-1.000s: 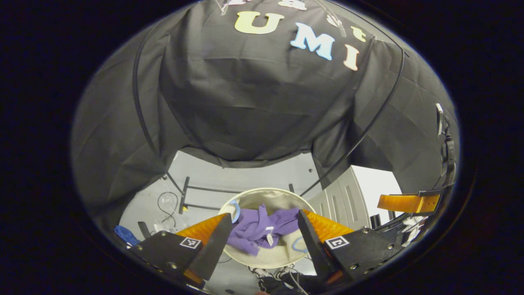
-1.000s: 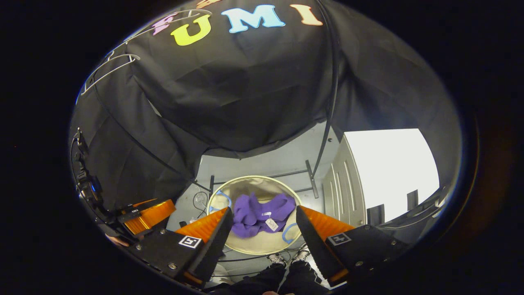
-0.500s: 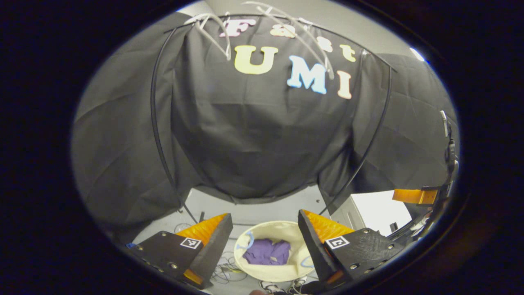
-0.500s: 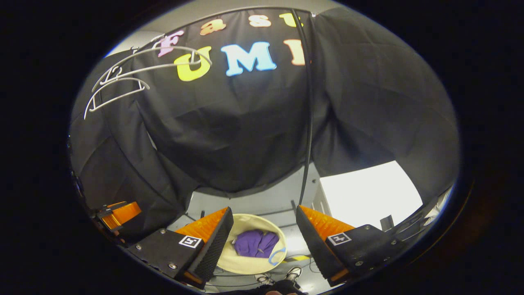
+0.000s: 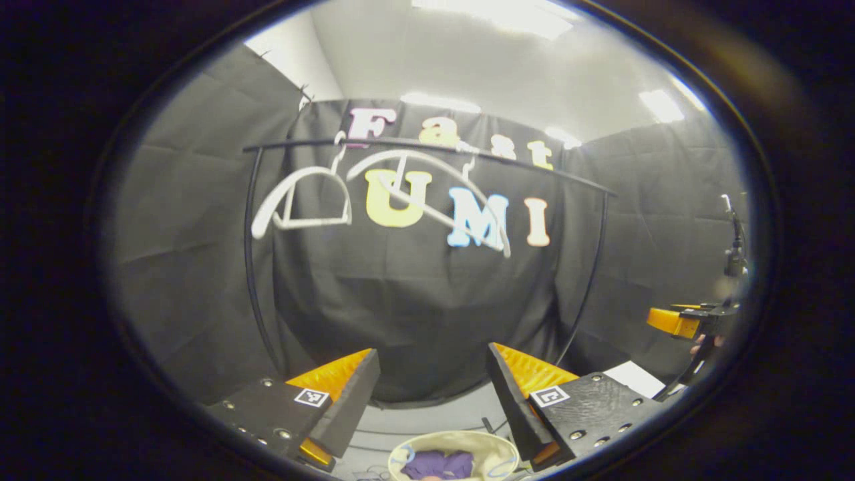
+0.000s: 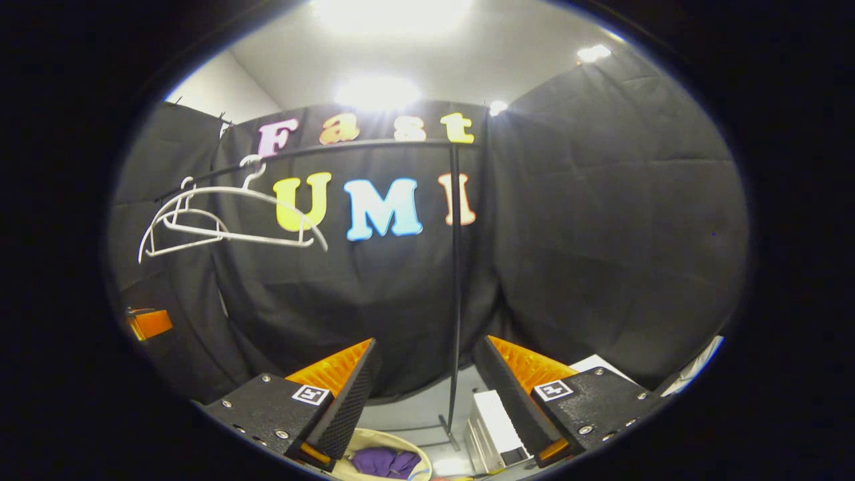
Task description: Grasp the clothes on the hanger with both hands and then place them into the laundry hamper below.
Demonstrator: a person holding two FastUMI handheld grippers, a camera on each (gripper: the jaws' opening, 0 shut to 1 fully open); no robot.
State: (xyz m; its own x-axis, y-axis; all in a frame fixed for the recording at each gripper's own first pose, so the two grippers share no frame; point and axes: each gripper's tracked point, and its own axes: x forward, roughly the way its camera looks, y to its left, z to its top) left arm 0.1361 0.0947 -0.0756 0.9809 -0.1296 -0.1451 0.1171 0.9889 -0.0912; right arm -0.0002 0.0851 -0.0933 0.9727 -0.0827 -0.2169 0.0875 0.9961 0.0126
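The purple garment [image 5: 439, 463] lies crumpled inside the round cream laundry hamper [image 5: 493, 451] on the floor, low in the left gripper view. In the right gripper view the purple garment [image 6: 385, 461] and hamper [image 6: 364, 441] sit at the bottom edge. Bare white hangers [image 5: 308, 198] hang on the black rail [image 5: 427, 145]; the hangers [image 6: 220, 217] carry no clothes. My left gripper [image 5: 433, 374] stands open with nothing between its fingers, high above the hamper. My right gripper [image 6: 427, 367] is open and empty too. The right gripper [image 5: 681, 321] also appears far right in the left gripper view.
The rack's black upright posts [image 6: 455, 280] stand in front of the cloth wall. A white cabinet [image 6: 491, 427] sits on the floor right of the hamper. The other gripper [image 6: 148, 322] shows at the left edge of the right gripper view.
Both grippers have risen and tilted up from the hamper; the garment stays in it and shrinks to the bottom edge. The hangers and ceiling have come into view. Both stay open.
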